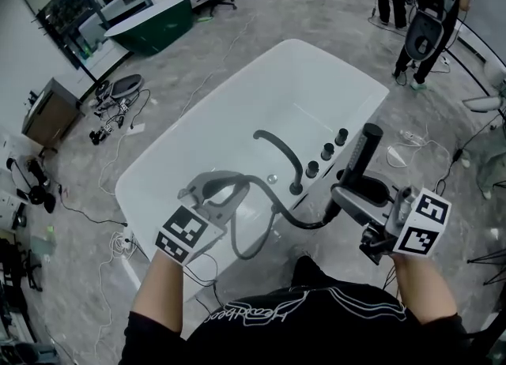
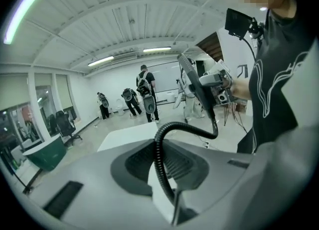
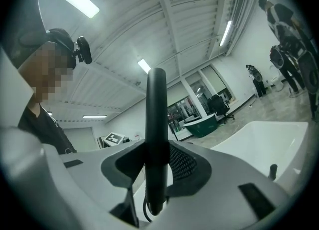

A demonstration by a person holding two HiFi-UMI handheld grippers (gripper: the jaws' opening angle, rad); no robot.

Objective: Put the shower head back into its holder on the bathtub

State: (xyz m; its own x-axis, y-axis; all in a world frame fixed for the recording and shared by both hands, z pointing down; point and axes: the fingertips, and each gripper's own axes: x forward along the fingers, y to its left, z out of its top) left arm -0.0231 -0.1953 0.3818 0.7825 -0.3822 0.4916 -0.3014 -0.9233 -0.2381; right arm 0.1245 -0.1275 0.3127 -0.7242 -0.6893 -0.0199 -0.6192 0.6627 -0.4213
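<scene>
Head view: white bathtub point(image 1: 316, 79) on grey floor point(image 1: 237, 28), green tub point(image 1: 154, 28) upper L.

Glossy bathtub point(image 1: 316, 79), ribbed matt hose point(image 2: 157, 159)

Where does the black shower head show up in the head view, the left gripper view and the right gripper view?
Head view: right of centre, shower head held in the right gripper.
Left gripper view: upper right of centre, its hose running down into the left gripper.
Right gripper view: dead centre, upright between the jaws.
Shared landmark: the white bathtub.
</scene>
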